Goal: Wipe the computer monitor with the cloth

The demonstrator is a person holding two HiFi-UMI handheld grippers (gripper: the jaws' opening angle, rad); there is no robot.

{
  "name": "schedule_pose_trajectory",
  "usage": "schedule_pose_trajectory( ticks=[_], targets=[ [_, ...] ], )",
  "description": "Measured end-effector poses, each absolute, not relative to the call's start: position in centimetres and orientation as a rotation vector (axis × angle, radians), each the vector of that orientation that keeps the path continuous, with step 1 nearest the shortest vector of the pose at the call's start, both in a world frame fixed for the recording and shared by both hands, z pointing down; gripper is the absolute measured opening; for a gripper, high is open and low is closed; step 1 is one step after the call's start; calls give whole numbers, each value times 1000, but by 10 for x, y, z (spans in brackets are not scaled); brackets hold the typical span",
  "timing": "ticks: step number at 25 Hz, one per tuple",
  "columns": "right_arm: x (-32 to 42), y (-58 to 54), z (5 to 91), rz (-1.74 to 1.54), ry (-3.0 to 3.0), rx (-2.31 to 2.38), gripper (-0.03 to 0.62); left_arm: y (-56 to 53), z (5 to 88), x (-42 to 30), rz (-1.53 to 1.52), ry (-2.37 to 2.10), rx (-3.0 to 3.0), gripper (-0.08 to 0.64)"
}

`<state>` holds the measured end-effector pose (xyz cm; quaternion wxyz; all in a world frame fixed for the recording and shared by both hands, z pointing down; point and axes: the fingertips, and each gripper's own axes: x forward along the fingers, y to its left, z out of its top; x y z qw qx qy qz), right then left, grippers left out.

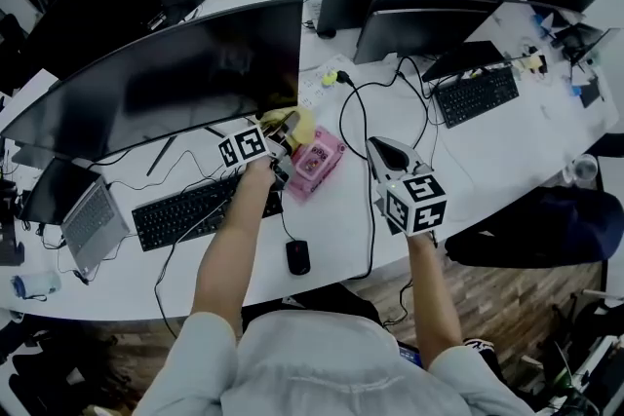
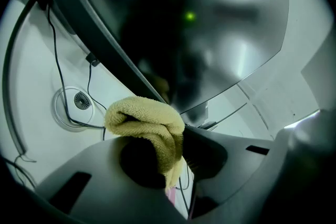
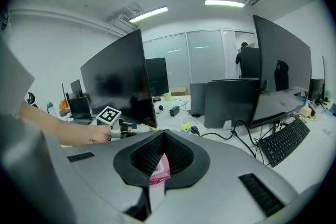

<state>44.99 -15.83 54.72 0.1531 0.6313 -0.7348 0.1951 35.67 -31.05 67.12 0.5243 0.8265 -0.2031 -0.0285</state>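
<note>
Nearest the person, a black mouse (image 1: 298, 256) and a black keyboard (image 1: 190, 212) lay on the white surface (image 1: 487, 151), with a small laptop (image 1: 90, 224) at the far left edge. Just beyond them, the right claw (image 1: 382, 151) hovered above the surface with its jaws drawn together on nothing. In the right gripper view a strip of pink showed through the gap below the meeting tips. That pink belonged to a pink box (image 1: 319, 161) lying on the surface between the two claws, apart from the right one.

The left claw (image 1: 281, 133) reached forward over the keyboard and pinched the yellow cloth (image 1: 297, 124). In the left gripper view the folded terry cloth (image 2: 147, 120) bulged out above the clamped jaws. The cloth sat at the lower right corner of the large curved monitor (image 1: 166, 83), whose dark screen (image 2: 199, 34) filled most of that view. Whether cloth and screen touched could not be told. Farther back, more dark monitors (image 1: 419, 24) and a second keyboard (image 1: 476, 94) stood on the surface.
</note>
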Motion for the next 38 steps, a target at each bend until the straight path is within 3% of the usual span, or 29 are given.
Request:
schedule_pose_trajectory(
  ticks=[13,23,38],
  targets=[
    [478,-132,552,560,-2069,1827,25,-311,662,412,-281,-476,1854,83],
    [485,-116,544,537,-2039,1862,25,-322,637,408,-506,-519,1697,83],
    [467,-99,502,473,-2039,1932,25,-317,518,404,-630,-496,1842,80]
  ],
)
